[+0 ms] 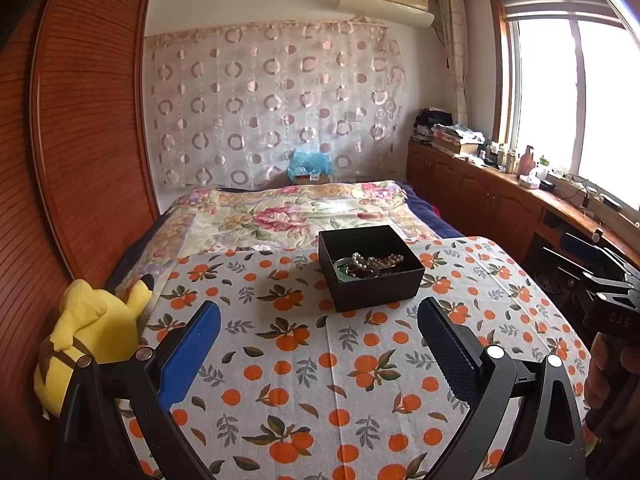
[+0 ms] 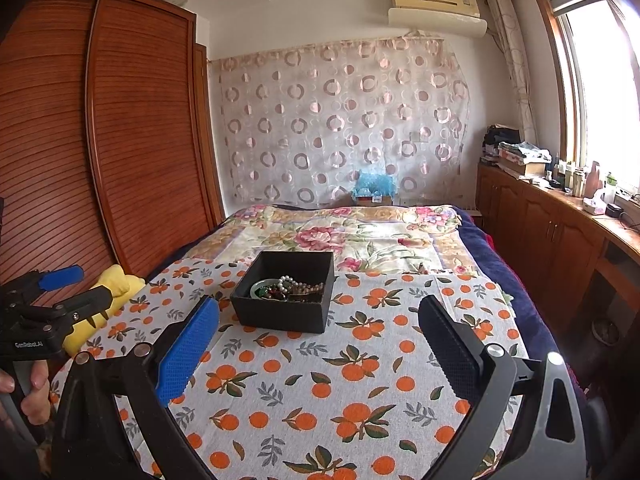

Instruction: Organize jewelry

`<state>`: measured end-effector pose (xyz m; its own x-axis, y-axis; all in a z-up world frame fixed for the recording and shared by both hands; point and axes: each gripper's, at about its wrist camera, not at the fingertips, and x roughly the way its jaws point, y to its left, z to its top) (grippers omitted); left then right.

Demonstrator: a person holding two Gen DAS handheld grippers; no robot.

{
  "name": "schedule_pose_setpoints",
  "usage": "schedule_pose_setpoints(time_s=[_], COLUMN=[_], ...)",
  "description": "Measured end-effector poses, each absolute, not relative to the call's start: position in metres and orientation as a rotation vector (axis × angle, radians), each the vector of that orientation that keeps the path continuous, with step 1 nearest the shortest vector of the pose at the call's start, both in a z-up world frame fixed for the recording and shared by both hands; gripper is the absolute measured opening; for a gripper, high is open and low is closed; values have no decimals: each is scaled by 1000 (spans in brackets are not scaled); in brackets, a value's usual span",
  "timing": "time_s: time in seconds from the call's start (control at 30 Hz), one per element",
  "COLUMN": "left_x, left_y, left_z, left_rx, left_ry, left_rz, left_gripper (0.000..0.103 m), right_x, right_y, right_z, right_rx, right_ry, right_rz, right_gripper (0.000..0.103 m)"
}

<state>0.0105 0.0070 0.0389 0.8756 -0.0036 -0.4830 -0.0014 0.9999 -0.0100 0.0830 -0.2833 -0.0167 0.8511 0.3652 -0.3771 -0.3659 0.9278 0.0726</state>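
A black open box (image 1: 370,266) stands on the orange-print cloth (image 1: 304,364) and holds a tangle of jewelry (image 1: 366,266): a pearl string, a green bangle and dark beads. It also shows in the right wrist view (image 2: 285,300) with the jewelry (image 2: 286,289) inside. My left gripper (image 1: 320,312) is open and empty, a little short of the box. My right gripper (image 2: 319,308) is open and empty, close in front of the box. Each gripper shows at the edge of the other's view, the right gripper (image 1: 600,276) and the left gripper (image 2: 76,284).
A yellow plush toy (image 1: 92,328) lies at the cloth's left edge, next to the wooden wardrobe (image 1: 80,140). A floral quilt (image 1: 288,212) covers the bed behind the box. A cluttered wooden counter (image 1: 500,184) runs along the right under the window.
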Motion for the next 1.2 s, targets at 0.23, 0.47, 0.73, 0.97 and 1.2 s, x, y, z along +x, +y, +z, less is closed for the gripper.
schedule_pose_setpoints(time_s=[0.23, 0.47, 0.73, 0.97, 1.2], left_x=[9, 8, 7, 6, 6], left_y=[4, 2, -1, -1, -1], left_z=[42, 44, 50, 50, 49], left_rx=[-10, -9, -13, -13, -12], left_ry=[497, 492, 481, 480, 480], left_rz=[-1, -2, -4, -3, -3], left_gripper=[95, 95, 95, 95, 95], right_x=[83, 83, 83, 84, 84], right_y=[-283, -283, -284, -284, -284], right_z=[-17, -17, -16, -18, -17], right_rx=[-2, -1, -2, 0, -1], right_ry=[398, 397, 397, 399, 399], right_rz=[385, 384, 384, 385, 385], right_gripper=[100, 100, 100, 100, 100])
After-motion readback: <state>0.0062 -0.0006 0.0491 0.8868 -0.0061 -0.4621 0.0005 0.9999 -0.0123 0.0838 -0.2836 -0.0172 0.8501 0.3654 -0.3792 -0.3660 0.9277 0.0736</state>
